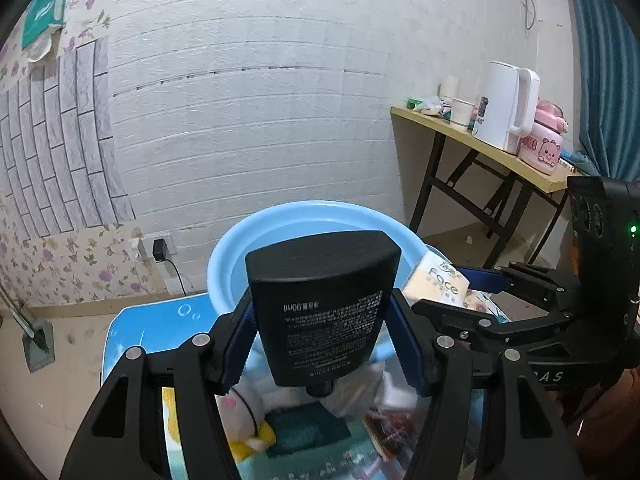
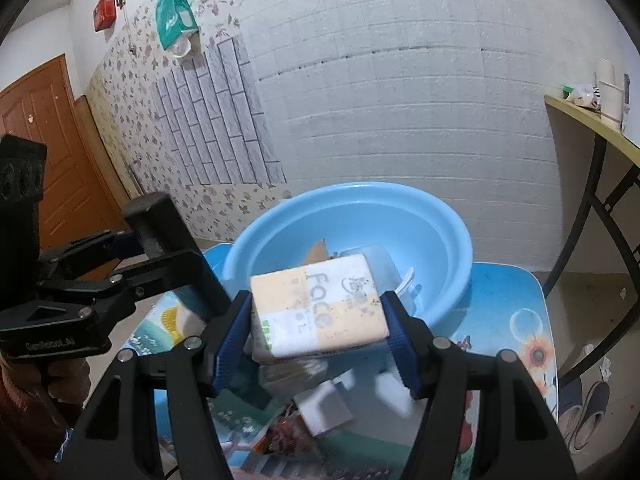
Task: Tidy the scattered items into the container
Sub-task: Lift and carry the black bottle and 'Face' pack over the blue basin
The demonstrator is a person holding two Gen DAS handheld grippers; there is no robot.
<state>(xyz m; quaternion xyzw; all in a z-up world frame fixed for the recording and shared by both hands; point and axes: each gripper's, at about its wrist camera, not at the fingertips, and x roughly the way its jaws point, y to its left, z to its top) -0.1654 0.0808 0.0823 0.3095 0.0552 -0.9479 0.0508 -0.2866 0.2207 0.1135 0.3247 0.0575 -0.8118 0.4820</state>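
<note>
Both claws carry loads up toward the basin [image 2: 348, 216] at the surface's far edge: left claw [image 1: 320, 344] pinching a black bottle [image 1: 324, 304], right claw [image 2: 320, 344] pinching a tissue pack [image 2: 320, 308], lifted to clear the rim.

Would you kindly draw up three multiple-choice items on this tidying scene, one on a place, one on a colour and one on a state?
1. Where does the basin stand?
A. on the blue table, beyond both grippers
B. on the floor by the door
C. on the wooden side table

2. What colour is the tube between the fingers of the left gripper?
A. white
B. black
C. pink

3. What is the state of the right gripper?
A. wide open, nothing between its fingers
B. out of sight
C. shut on the tissue pack

Answers:
1 A: the right wrist view shows the basin resting on the printed blue tabletop, ahead of the fingers.
2 B: the left wrist view shows a black tube with white print.
3 C: both blue pads press the sides of the pack, which is lifted clear of the table.
</note>
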